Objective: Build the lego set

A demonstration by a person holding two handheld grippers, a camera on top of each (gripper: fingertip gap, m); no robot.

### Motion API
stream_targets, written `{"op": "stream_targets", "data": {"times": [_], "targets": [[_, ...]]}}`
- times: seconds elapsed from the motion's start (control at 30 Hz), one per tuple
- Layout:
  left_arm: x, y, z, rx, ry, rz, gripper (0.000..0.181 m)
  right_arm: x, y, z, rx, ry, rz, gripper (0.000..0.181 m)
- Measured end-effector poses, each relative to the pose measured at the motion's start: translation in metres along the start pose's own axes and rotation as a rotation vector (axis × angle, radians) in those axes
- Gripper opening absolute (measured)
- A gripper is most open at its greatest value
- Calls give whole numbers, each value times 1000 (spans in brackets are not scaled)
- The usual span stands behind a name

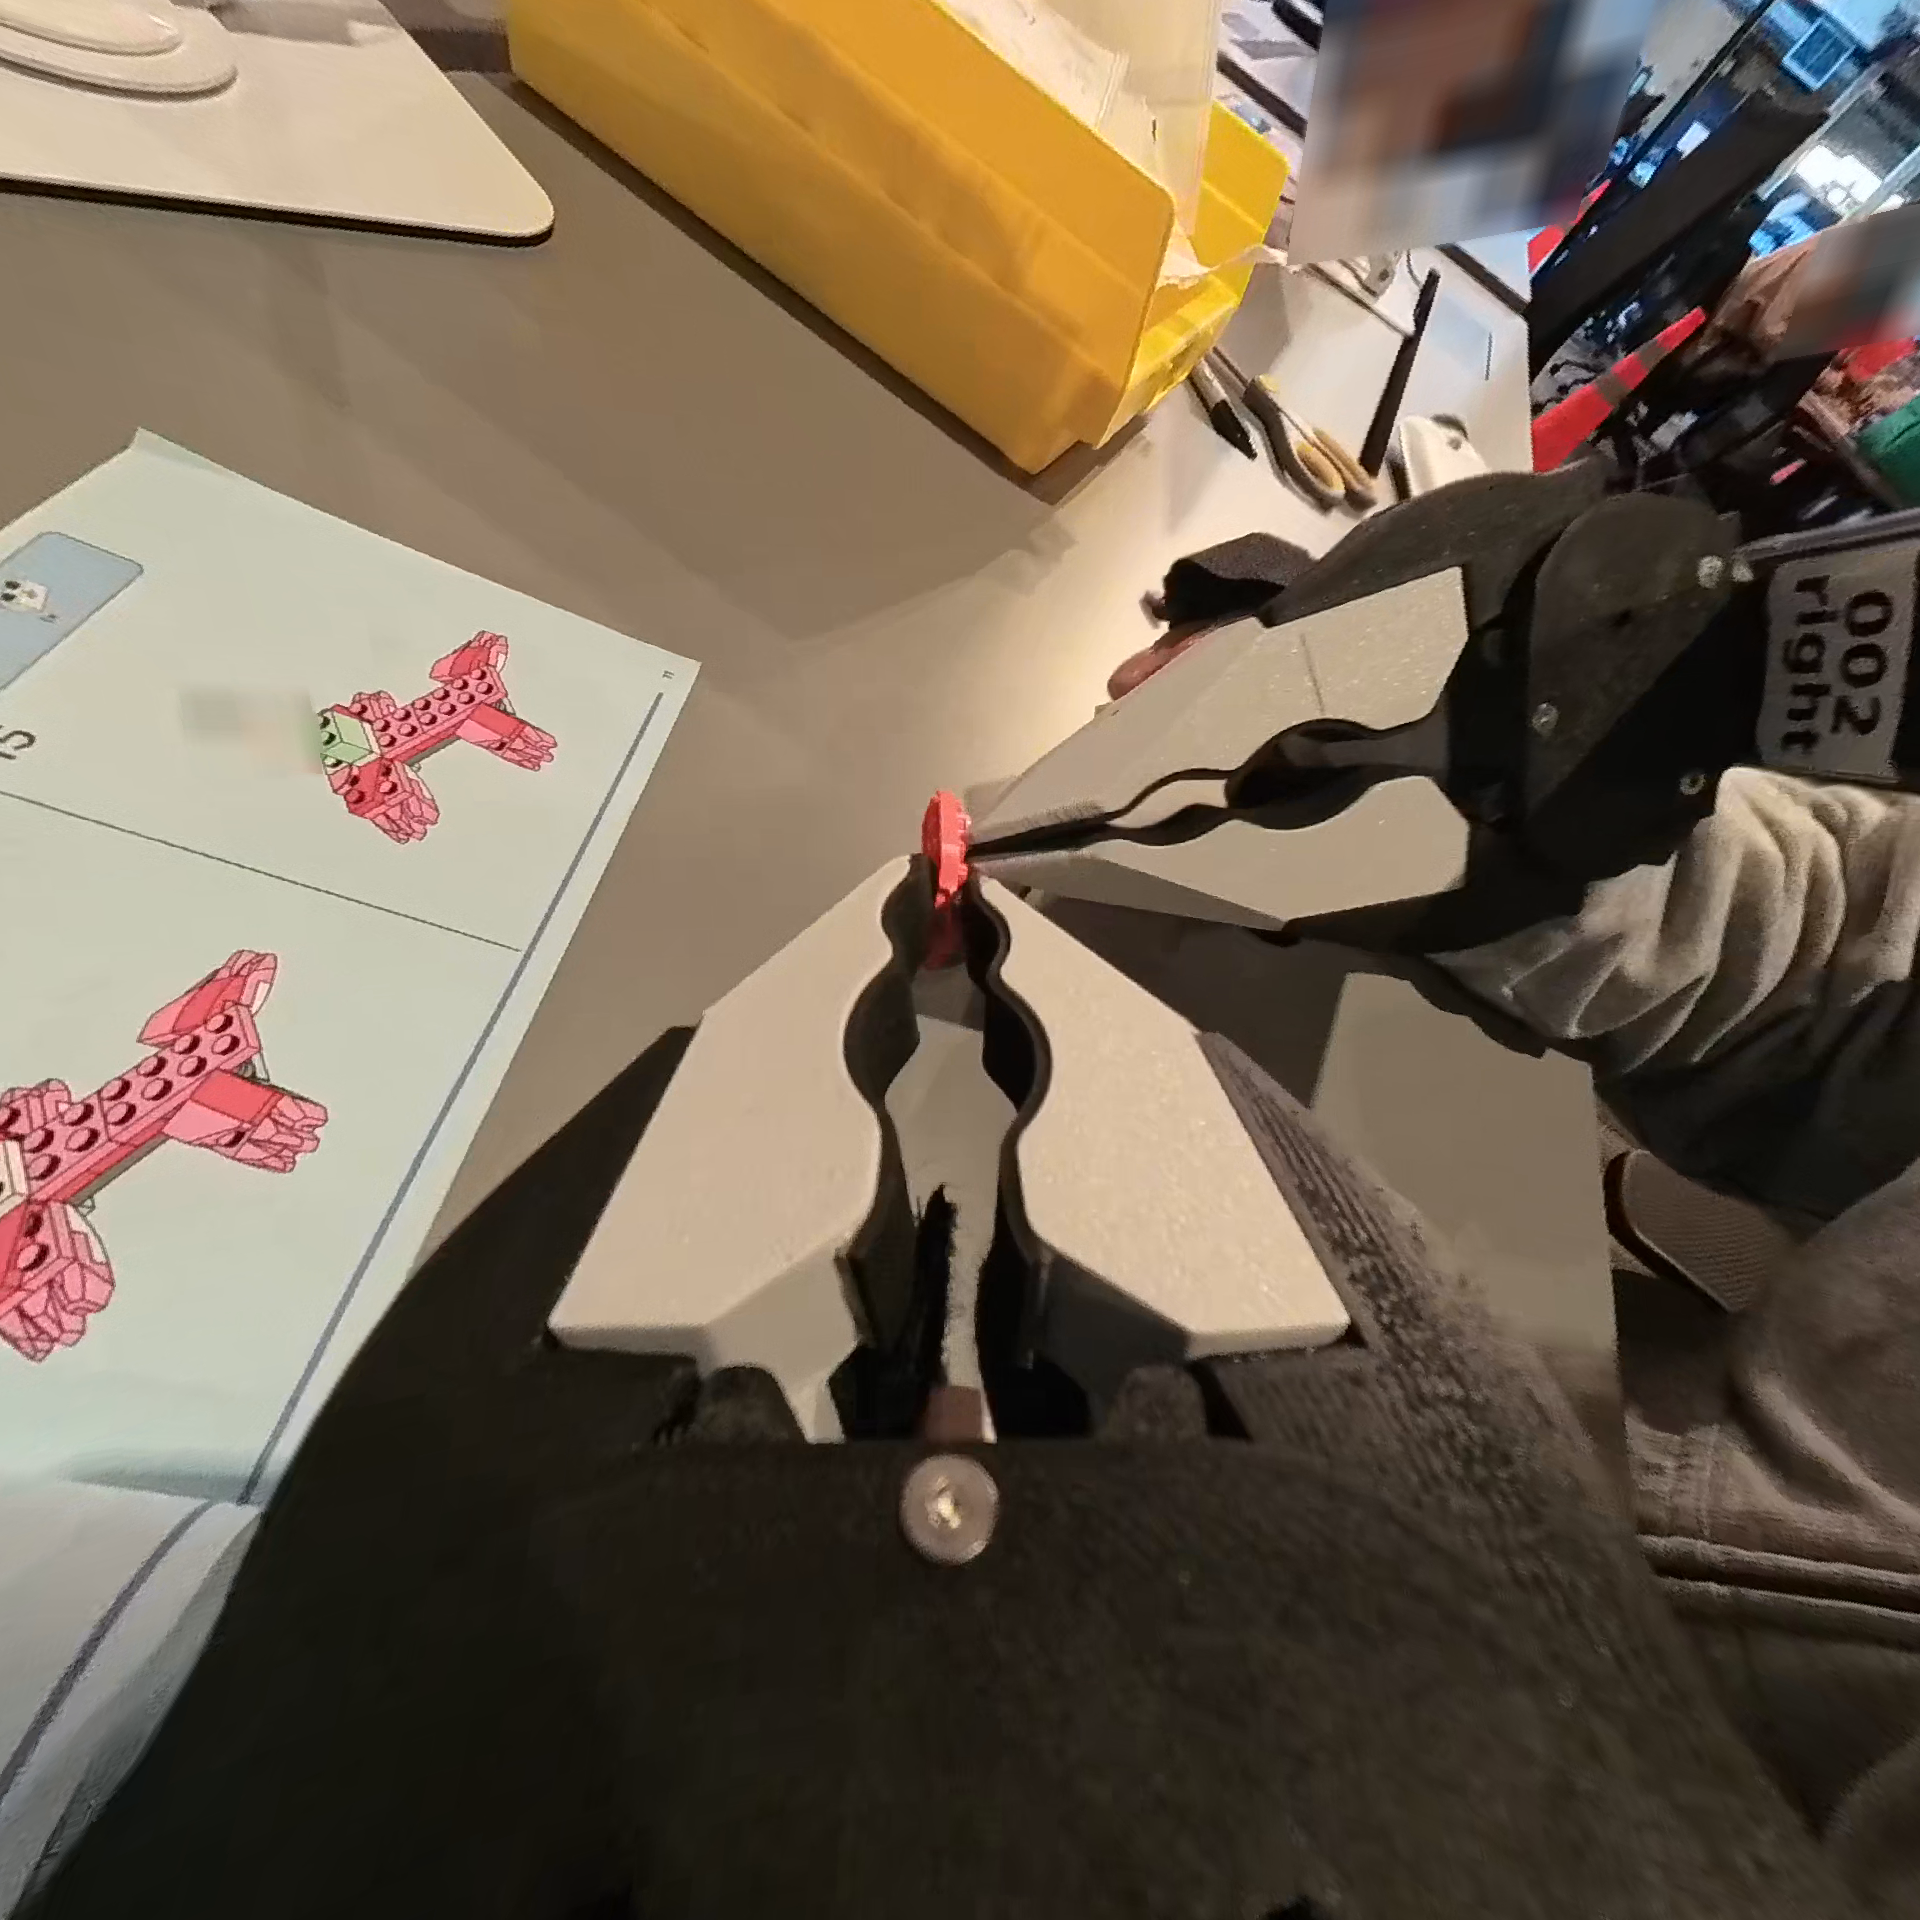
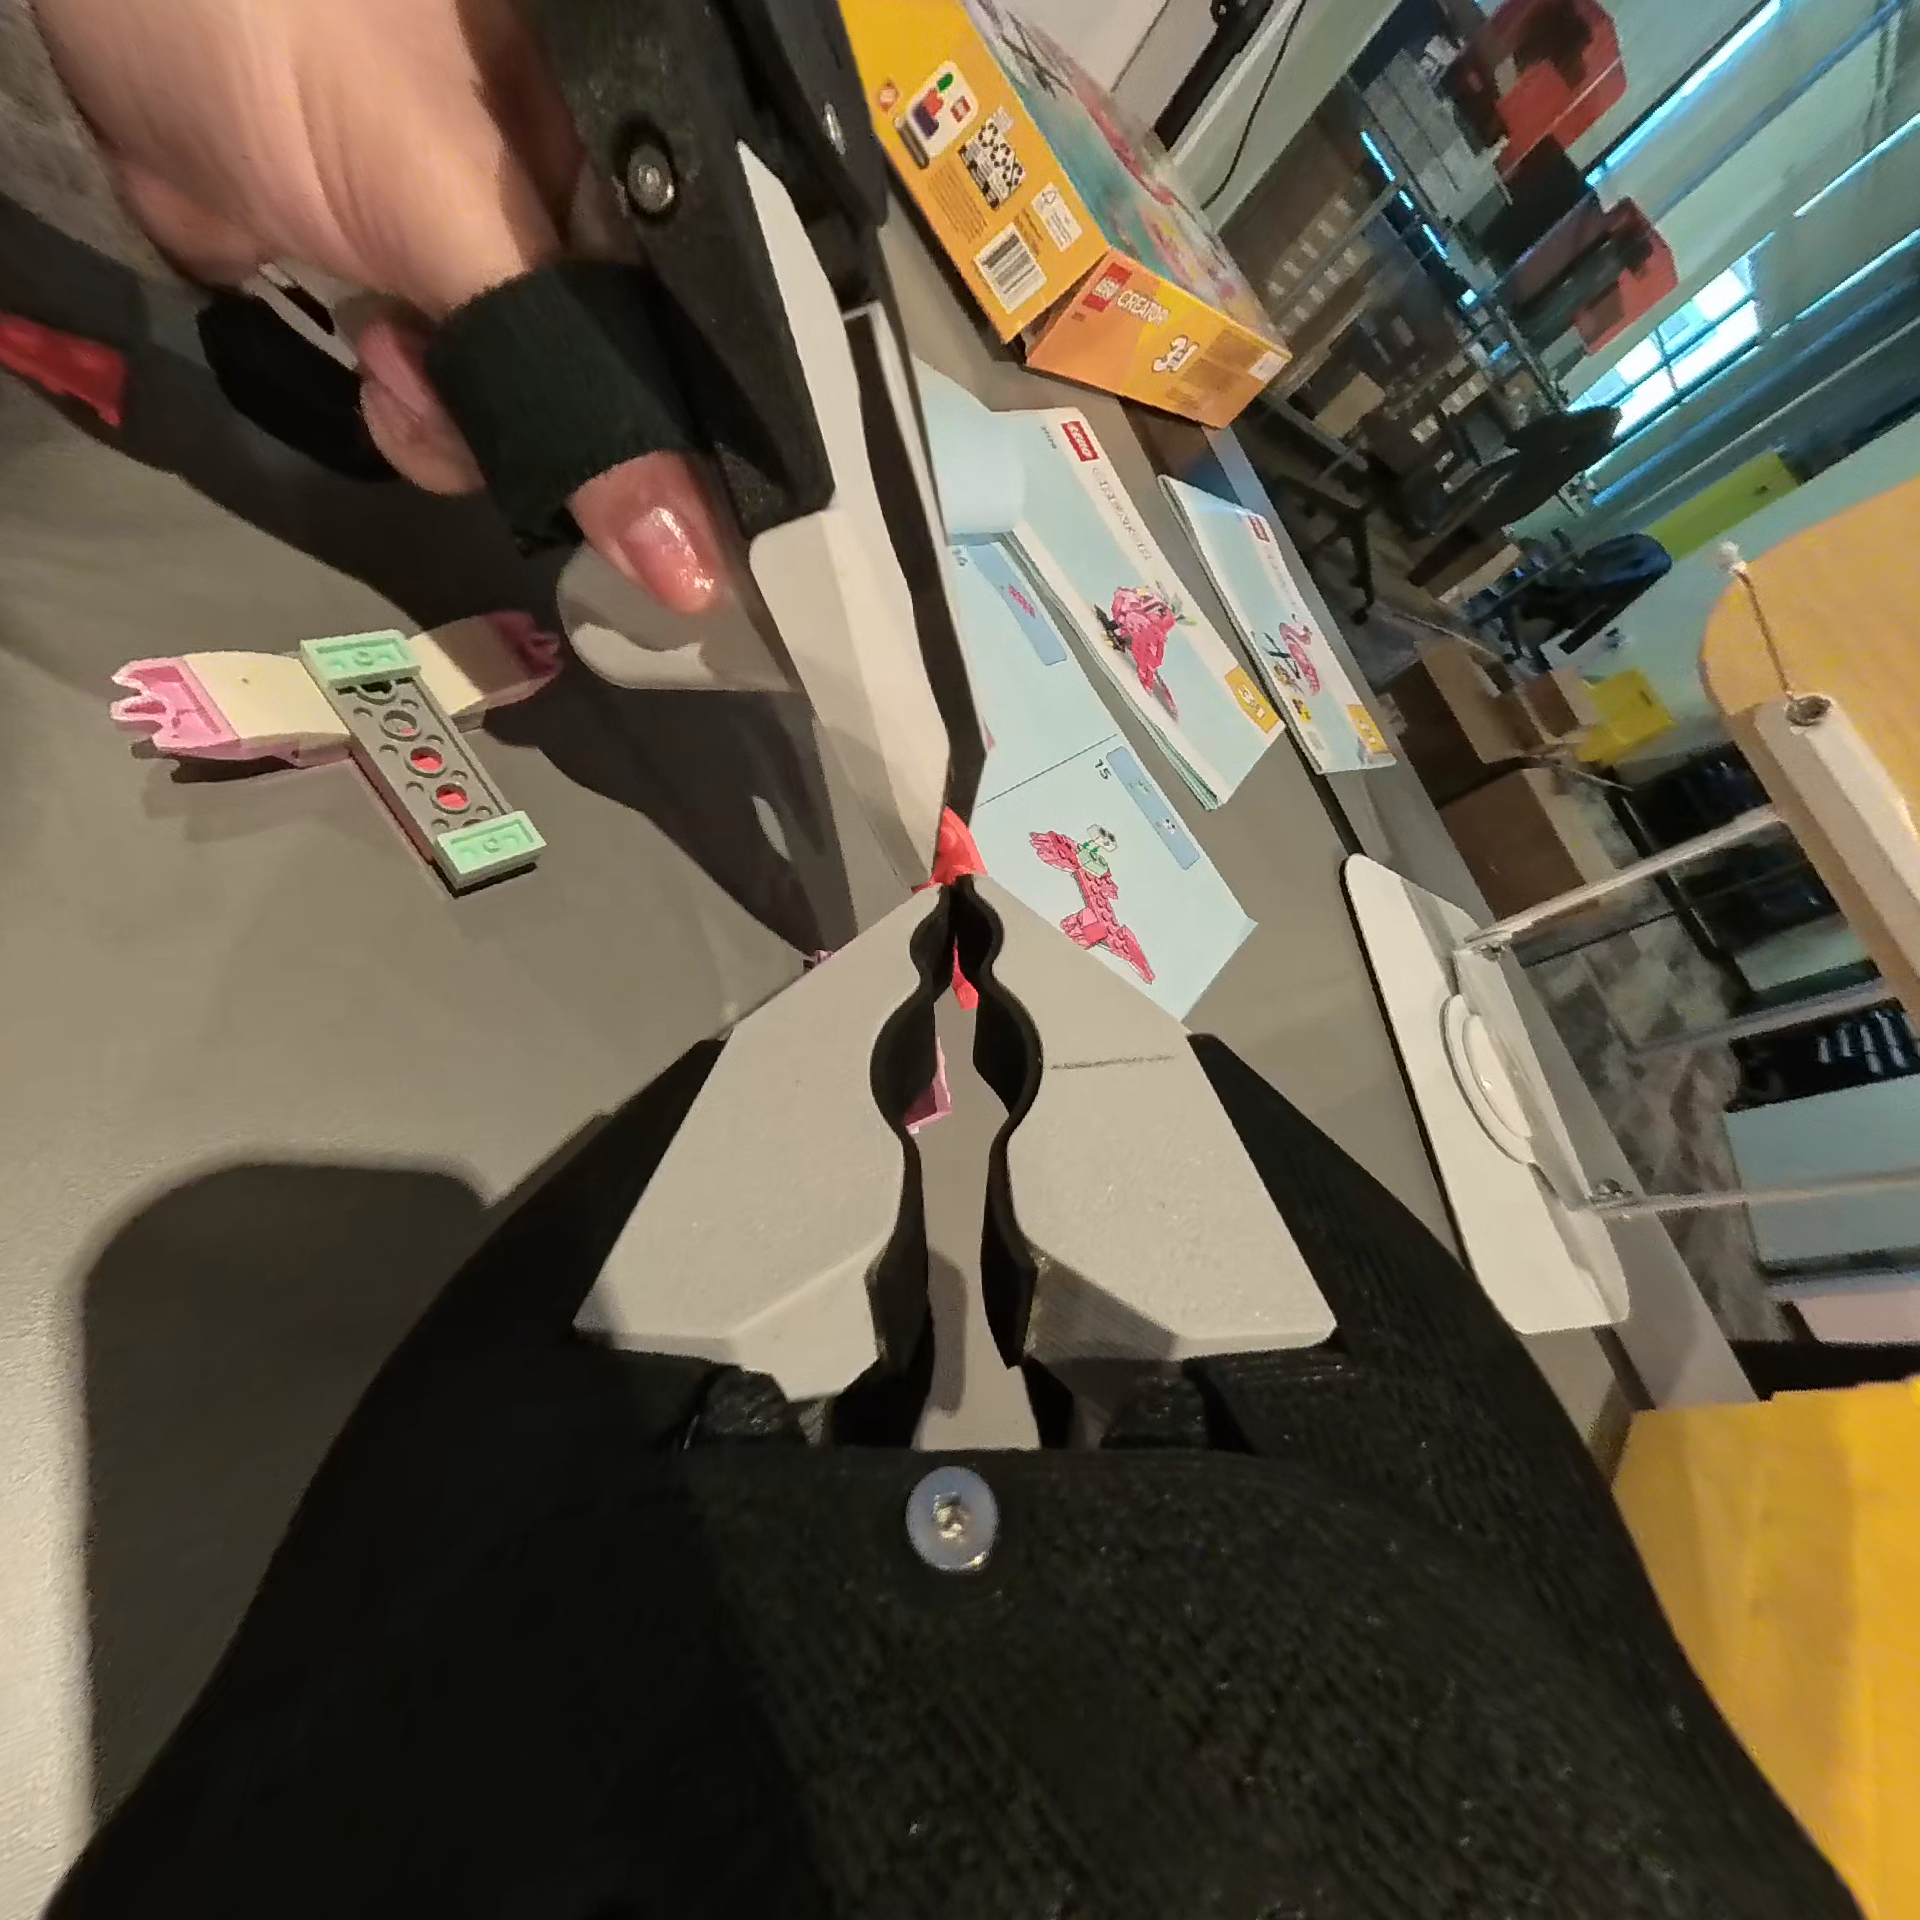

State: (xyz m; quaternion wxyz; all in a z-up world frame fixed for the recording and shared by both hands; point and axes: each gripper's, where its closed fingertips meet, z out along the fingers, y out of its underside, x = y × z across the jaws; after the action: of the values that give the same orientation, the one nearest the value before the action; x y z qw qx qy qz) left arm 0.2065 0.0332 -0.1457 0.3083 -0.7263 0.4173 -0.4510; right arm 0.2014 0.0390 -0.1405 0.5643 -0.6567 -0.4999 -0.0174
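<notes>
A small red Lego piece (image 1: 943,862) is held above the table between both grippers. My left gripper (image 1: 932,891) is shut on its lower part. My right gripper (image 1: 982,840) comes in from the right and is shut on its edge. In the right wrist view the red piece (image 2: 956,857) sits at my right gripper's tips (image 2: 951,906), and the left gripper (image 2: 948,808) meets it from above. A partial build (image 2: 395,738) of grey, mint, white and pink parts lies on the table at the left. A pink piece (image 2: 928,1101) shows below my right fingers.
An open instruction page (image 1: 312,831) lies to the left, and also shows in the right wrist view (image 2: 1101,883). A yellow bin (image 1: 883,208) and pens stand behind. A Lego box (image 2: 1070,208), two booklets (image 2: 1143,623) and a white stand base (image 2: 1455,1091) lie to the right. The tips of both grippers are at nearly the same place.
</notes>
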Motion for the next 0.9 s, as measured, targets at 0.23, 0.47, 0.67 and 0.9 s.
{"op": "stream_targets", "data": {"times": [0.23,0.47,0.67,0.9], "targets": [[-3,-9,-5,69,13,-76,4,9,3,-1,12,36,59,5],[1,-11,-5,78,38,-117,4,12,0,-2,4,102,-42,6],[3,-12,-5,89,47,-123,4,13,-1,-4,37,47,117,10],[8,-14,-6,70,39,-6,5,9,1,-3,18,8,174,9]]}}
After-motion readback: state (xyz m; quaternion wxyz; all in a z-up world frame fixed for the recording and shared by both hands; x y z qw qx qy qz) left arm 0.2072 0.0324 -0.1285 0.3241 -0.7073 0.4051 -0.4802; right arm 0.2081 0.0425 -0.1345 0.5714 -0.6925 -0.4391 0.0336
